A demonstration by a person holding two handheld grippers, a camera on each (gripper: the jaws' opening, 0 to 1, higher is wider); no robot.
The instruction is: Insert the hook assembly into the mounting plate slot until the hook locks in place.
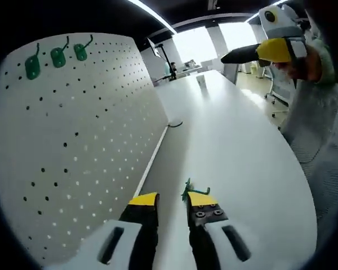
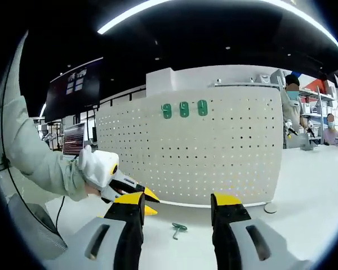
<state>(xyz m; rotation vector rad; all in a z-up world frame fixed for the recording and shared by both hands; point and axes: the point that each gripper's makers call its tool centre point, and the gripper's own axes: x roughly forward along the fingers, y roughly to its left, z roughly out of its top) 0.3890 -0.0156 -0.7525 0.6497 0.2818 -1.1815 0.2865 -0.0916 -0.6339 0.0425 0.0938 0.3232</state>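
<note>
White tabletop (image 2: 304, 185) runs up to an upright pegboard (image 2: 214, 152) with three green hooks (image 2: 184, 109) already hung along its top. Both my claws—left claw (image 1: 172, 200), right claw (image 2: 177, 198)—stand apart, holding nothing. One loose green hook (image 2: 178, 228) lies flat beside my left claw—light, stiff, likely slippery; I'd pinch its flat plate.

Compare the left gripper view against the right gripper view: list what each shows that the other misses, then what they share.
Left gripper view alone: the long white table running far back, and a black cable at the pegboard's foot. Right gripper view alone: a dark monitor and two people in the background. Shared: the white pegboard carrying three green hooks, a loose green hook on the table, and both open hand-held grippers, left and right.
</note>
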